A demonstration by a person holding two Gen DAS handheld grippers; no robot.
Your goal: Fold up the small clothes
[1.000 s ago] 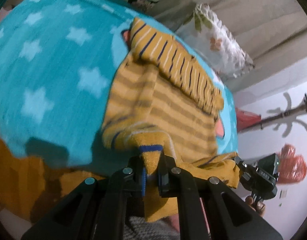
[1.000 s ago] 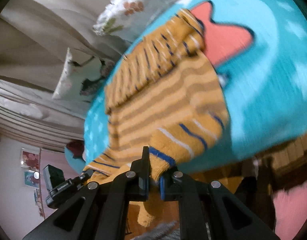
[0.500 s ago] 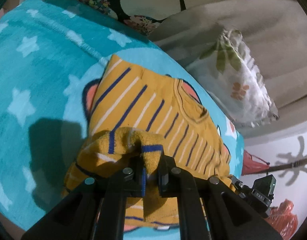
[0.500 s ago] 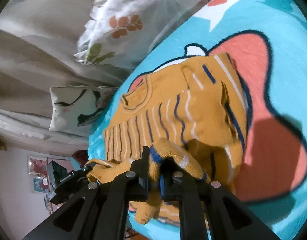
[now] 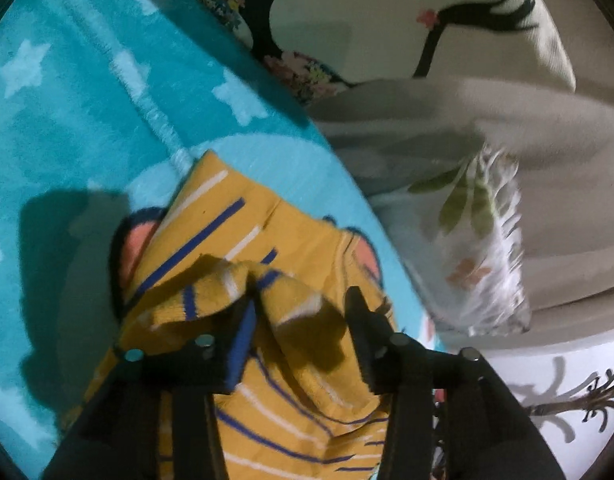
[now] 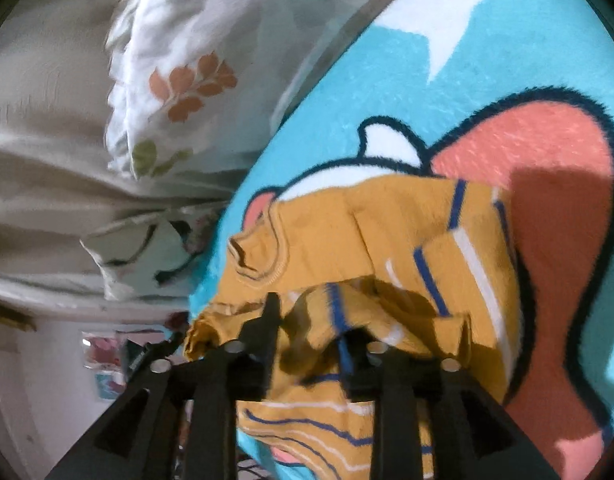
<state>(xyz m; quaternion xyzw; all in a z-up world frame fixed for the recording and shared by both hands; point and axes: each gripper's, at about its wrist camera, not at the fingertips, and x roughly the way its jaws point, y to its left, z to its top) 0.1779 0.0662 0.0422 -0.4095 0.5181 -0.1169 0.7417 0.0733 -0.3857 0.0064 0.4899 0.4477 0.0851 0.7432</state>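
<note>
A small mustard-yellow top [image 5: 227, 216] with blue and white stripes lies on a teal star blanket [image 5: 67, 120]. Its lower part is doubled over toward the collar [image 6: 263, 256]. The left gripper [image 5: 299, 320] hovers low over the fold. Its jaws are opening, and the loose hem sags between them without being pinched. In the right wrist view the same top [image 6: 387, 216] sits partly on a pink cartoon shape. The right gripper [image 6: 309, 332] is also opening, with a bunched edge of the top lying slack between its fingers.
A leaf-print pillow [image 5: 479, 248] and a beige cover [image 5: 507, 128] lie just past the blanket's far edge, shown again as pillow [image 6: 179, 80] in the right wrist view. A wall with a tree-shaped decal [image 5: 567, 396] is at lower right.
Both grippers carried the hem from the blanket's near edge up over the top toward the collar. Their jaws, shut on the hem before, have now parted and released it.
</note>
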